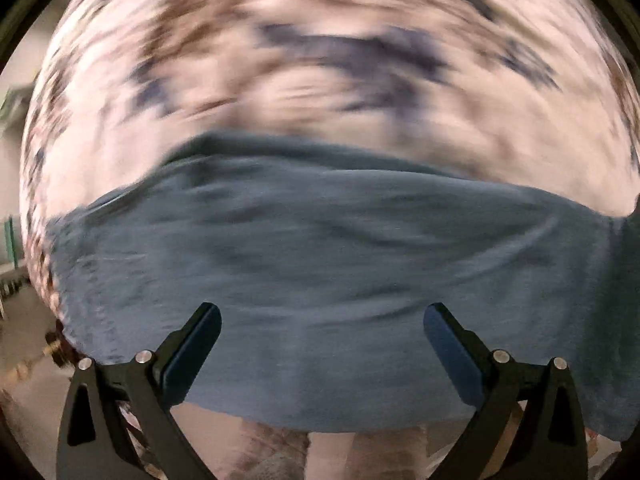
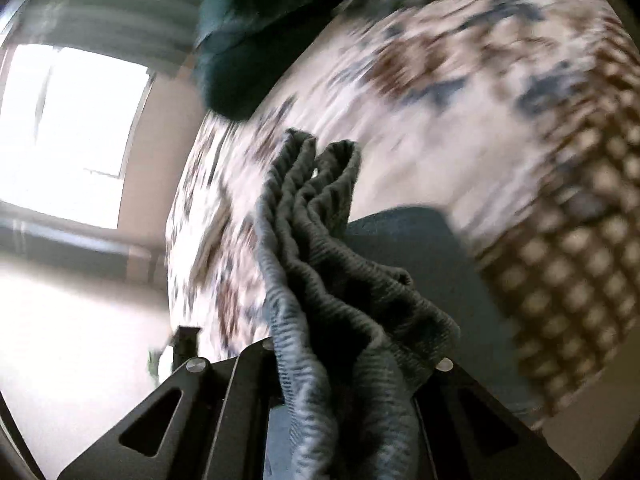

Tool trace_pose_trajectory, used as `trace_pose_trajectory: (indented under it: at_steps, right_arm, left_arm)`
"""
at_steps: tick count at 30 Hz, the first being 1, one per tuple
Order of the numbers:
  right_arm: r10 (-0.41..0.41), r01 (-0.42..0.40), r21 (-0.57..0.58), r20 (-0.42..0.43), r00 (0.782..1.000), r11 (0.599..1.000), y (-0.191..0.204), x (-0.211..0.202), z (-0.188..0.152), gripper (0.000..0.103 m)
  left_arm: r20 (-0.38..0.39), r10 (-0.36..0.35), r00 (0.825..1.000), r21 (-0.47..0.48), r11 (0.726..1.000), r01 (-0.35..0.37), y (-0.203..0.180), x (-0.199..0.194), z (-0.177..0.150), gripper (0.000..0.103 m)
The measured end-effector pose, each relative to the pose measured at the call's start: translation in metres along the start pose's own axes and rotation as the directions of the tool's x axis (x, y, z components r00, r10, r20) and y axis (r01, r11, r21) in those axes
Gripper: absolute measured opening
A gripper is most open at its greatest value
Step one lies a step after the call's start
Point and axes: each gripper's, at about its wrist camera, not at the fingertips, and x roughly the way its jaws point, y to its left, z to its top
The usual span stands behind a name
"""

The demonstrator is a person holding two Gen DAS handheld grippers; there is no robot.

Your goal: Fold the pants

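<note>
No readable text, labels, brand names, numbers or signs appear in either view. The blue-grey pants (image 1: 320, 280) carry no visible tag or print, and the ribbed fabric bunched near the right wrist camera shows only its knit texture. The patterned bedcover (image 2: 460, 92) has brown and blue shapes, heavily blurred, with no lettering that can be made out.

Left gripper (image 1: 322, 320): black angular fingers (image 1: 192, 344) with dark blue pads, triangular cutouts, silver round screws at pivots. Right gripper (image 2: 344, 364): matte black arms, slotted cutouts, silver screws.
</note>
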Motion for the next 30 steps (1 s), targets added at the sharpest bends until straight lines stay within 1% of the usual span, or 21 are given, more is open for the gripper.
trace_pose_trajectory:
  at_steps: [3, 4, 7, 8, 10, 12, 13, 14, 15, 16, 17, 18, 19, 20, 21, 23, 25, 27, 28, 29, 30]
  right_arm:
    - [0.006, -0.009, -0.032, -0.077, 0.997, 0.999, 0.030, 0.046, -0.054, 0.008]
    - [0.002, -0.007, -0.051, -0.094, 0.996, 0.999, 0.035, 0.057, -0.068, 0.008]
    - [-0.049, 0.023, -0.145, -0.180, 0.982, 0.989, 0.061, 0.124, -0.122, 0.008]
    - [-0.077, 0.039, -0.179, -0.211, 0.974, 0.983, 0.064, 0.143, -0.141, 0.008]
    - [-0.184, 0.109, -0.273, -0.268, 0.946, 0.956, 0.072, 0.184, -0.179, 0.012]
    - [-0.269, 0.178, -0.324, -0.261, 0.927, 0.929, 0.078, 0.196, -0.198, 0.016]
    - [-0.287, 0.186, -0.350, -0.264, 0.921, 0.918, 0.089, 0.199, -0.199, 0.029]
    - [-0.287, 0.170, -0.362, -0.299, 0.910, 0.916, 0.099, 0.200, -0.200, 0.048]
    - [-0.283, 0.150, -0.369, -0.338, 0.898, 0.917, 0.111, 0.204, -0.194, 0.068]
    - [-0.271, 0.124, -0.376, -0.370, 0.889, 0.918, 0.121, 0.204, -0.190, 0.072]
    - [-0.236, 0.070, -0.376, -0.415, 0.878, 0.924, 0.136, 0.197, -0.188, 0.073]
    - [-0.206, 0.037, -0.367, -0.435, 0.877, 0.930, 0.151, 0.181, -0.197, 0.073]
    - [-0.164, -0.005, -0.346, -0.456, 0.875, 0.938, 0.159, 0.170, -0.191, 0.073]
    - [-0.146, -0.018, -0.334, -0.460, 0.876, 0.942, 0.164, 0.159, -0.186, 0.073]
    - [-0.152, -0.005, -0.329, -0.448, 0.881, 0.944, 0.163, 0.145, -0.182, 0.073]
    - [-0.202, 0.065, -0.323, -0.413, 0.888, 0.944, 0.146, 0.118, -0.170, 0.073]
    - [-0.304, 0.174, -0.339, -0.381, 0.873, 0.925, 0.126, 0.103, -0.159, 0.073]
    - [-0.428, 0.305, -0.349, -0.365, 0.827, 0.886, 0.102, 0.100, -0.150, 0.073]
    - [-0.448, 0.335, -0.328, -0.375, 0.812, 0.883, 0.091, 0.101, -0.144, 0.073]
    - [-0.455, 0.351, -0.310, -0.386, 0.802, 0.883, 0.079, 0.099, -0.139, 0.073]
    - [-0.467, 0.368, -0.305, -0.390, 0.793, 0.879, 0.072, 0.100, -0.137, 0.073]
  left_arm:
    - [0.013, 0.000, 1.000, -0.092, 0.996, 0.001, 0.065, 0.008, 0.000, 0.103]
    - [0.018, 0.014, 1.000, -0.114, 0.993, -0.012, 0.086, 0.011, -0.001, 0.103]
    - [0.016, 0.030, 0.999, -0.162, 0.986, -0.027, 0.134, 0.025, 0.001, 0.103]
    - [0.012, 0.035, 0.999, -0.178, 0.984, -0.032, 0.147, 0.028, 0.000, 0.103]
    - [0.002, 0.015, 1.000, -0.204, 0.979, -0.015, 0.167, 0.027, -0.007, 0.103]
    - [0.009, -0.003, 1.000, -0.216, 0.976, 0.005, 0.186, 0.026, -0.018, 0.103]
    - [0.022, -0.007, 1.000, -0.214, 0.977, 0.011, 0.188, 0.020, -0.018, 0.103]
    - [0.040, -0.009, 0.999, -0.208, 0.978, 0.017, 0.203, 0.019, -0.017, 0.103]
    - [0.056, -0.015, 0.998, -0.201, 0.979, 0.026, 0.206, 0.014, -0.017, 0.103]
    - [0.066, -0.028, 0.997, -0.194, 0.980, 0.040, 0.207, 0.010, -0.016, 0.103]
    - [0.071, -0.046, 0.996, -0.189, 0.980, 0.059, 0.207, 0.007, -0.015, 0.103]
    - [0.079, -0.084, 0.993, -0.185, 0.978, 0.098, 0.206, 0.003, -0.014, 0.103]
    - [0.085, -0.123, 0.989, -0.181, 0.974, 0.137, 0.206, 0.001, -0.013, 0.103]
    - [0.086, -0.154, 0.984, -0.178, 0.970, 0.168, 0.208, -0.002, -0.012, 0.103]
    - [0.083, -0.199, 0.977, -0.173, 0.962, 0.210, 0.200, -0.003, -0.009, 0.103]
    - [0.085, -0.249, 0.965, -0.168, 0.951, 0.260, 0.182, -0.003, -0.003, 0.103]
    - [0.044, -0.295, 0.955, -0.140, 0.944, 0.298, 0.150, 0.010, -0.008, 0.103]
    - [-0.014, -0.337, 0.941, -0.088, 0.938, 0.334, 0.117, 0.029, 0.001, 0.102]
    - [-0.035, -0.351, 0.936, -0.064, 0.935, 0.348, 0.100, 0.040, 0.006, 0.101]
    - [-0.046, -0.368, 0.929, -0.041, 0.929, 0.367, 0.089, 0.048, 0.011, 0.096]
    - [-0.053, -0.355, 0.933, -0.014, 0.935, 0.354, 0.075, 0.058, 0.015, 0.074]
